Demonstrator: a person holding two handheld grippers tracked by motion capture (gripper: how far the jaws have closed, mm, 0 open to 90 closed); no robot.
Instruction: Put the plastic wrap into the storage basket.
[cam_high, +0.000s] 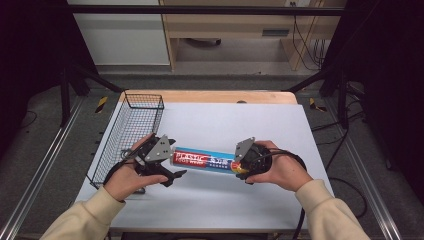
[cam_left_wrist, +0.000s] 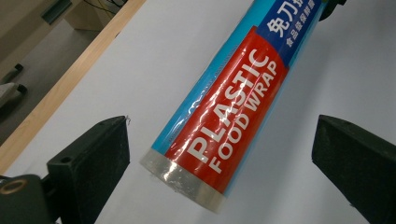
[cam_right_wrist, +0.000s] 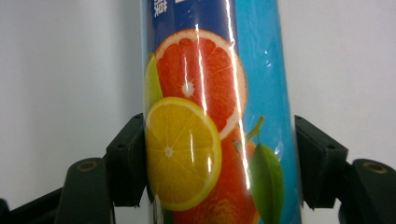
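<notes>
Plastic food wrap roll, a long blue-and-red glossy tube (cam_high: 204, 160), hangs level above the white table (cam_high: 235, 125). Our right gripper (cam_right_wrist: 217, 168) clamps its fruit-printed end; our left gripper (cam_left_wrist: 219, 154) gapes around the other. We judge it light, stiff, slippery: grip near the ends.

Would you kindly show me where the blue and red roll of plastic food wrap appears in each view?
High view: blue and red roll of plastic food wrap lies lower centre, between both grippers.
Left gripper view: roll slants from top right to bottom centre.
Right gripper view: roll stands upright at centre.
Shared landmark: white table.
</notes>
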